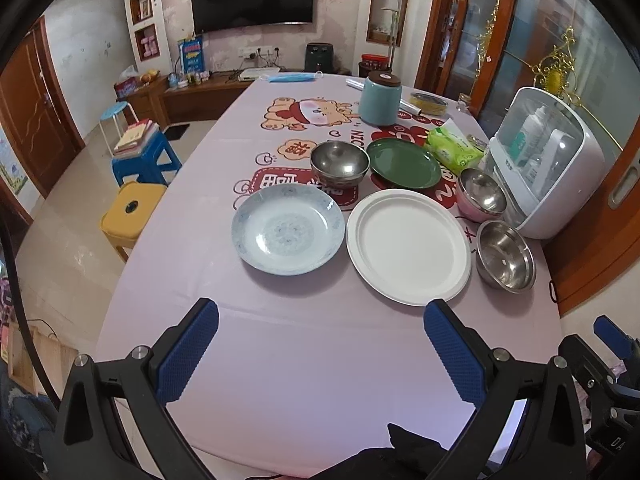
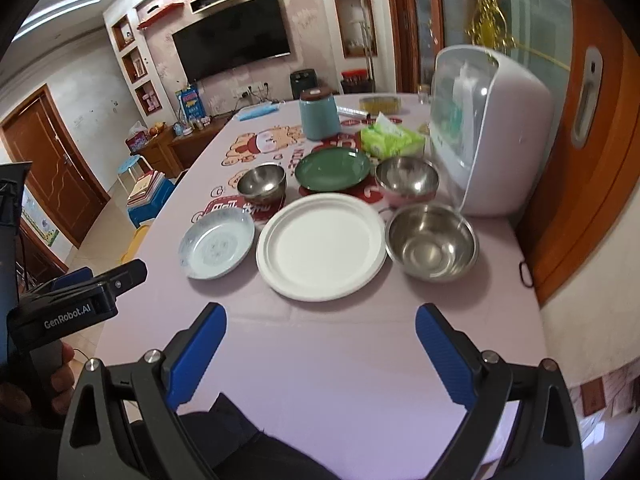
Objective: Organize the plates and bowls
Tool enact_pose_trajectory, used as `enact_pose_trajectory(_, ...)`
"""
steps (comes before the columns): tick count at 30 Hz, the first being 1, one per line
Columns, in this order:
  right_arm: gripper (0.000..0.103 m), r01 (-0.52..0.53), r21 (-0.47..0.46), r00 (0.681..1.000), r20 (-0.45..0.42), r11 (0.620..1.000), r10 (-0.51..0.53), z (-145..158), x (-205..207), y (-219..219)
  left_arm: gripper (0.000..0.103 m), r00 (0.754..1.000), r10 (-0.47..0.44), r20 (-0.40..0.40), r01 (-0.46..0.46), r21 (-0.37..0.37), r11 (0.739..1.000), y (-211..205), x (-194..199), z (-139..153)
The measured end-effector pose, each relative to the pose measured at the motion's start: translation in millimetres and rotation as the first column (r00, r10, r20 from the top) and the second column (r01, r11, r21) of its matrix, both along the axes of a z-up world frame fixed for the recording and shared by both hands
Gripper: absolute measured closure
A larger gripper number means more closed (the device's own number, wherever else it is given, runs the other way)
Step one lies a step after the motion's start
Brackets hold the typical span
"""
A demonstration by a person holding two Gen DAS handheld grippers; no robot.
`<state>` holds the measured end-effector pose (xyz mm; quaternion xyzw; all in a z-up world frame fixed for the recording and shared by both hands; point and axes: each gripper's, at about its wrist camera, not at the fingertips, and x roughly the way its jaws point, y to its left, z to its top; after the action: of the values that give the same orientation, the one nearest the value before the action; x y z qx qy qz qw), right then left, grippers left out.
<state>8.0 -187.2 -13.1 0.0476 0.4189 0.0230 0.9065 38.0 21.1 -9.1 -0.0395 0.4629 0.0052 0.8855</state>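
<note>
On the pink tablecloth lie a pale blue patterned plate [image 1: 288,229] [image 2: 217,245], a white plate [image 1: 408,245] [image 2: 321,245] and a green plate [image 1: 403,163] [image 2: 333,169]. Three steel bowls stand around them: one behind the blue plate [image 1: 340,163] [image 2: 262,182], one with a pink outside [image 1: 480,194] [image 2: 407,181], one at the right of the white plate [image 1: 505,255] [image 2: 432,241]. My left gripper [image 1: 320,316] is open and empty, near the table's front edge. My right gripper [image 2: 320,318] is open and empty, short of the white plate.
A white domed appliance [image 1: 548,160] [image 2: 492,132] stands at the table's right edge. Behind the dishes are a teal canister [image 1: 379,98] [image 2: 319,114], a green tissue pack [image 1: 454,148] [image 2: 392,140] and a yellow tin [image 1: 429,103]. Stools [image 1: 134,216] stand left of the table.
</note>
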Motion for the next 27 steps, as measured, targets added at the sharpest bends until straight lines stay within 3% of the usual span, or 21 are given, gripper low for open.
enact_pose_trajectory(9,0.007,0.02,0.024,1.0,-0.013,1.0,-0.02,-6.5,11.4,-17.0,0.001,1.0,0.017,-0.019,-0.017,-0.002,1.0,4.2,10.0,-1.5)
enact_pose_trajectory(27,0.007,0.106,0.135,0.986,-0.142,0.985,-0.087,-51.3,60.4,-59.1,0.001,0.995,0.059,-0.076,-0.058,0.027,0.998,4.4,50.4,-26.5)
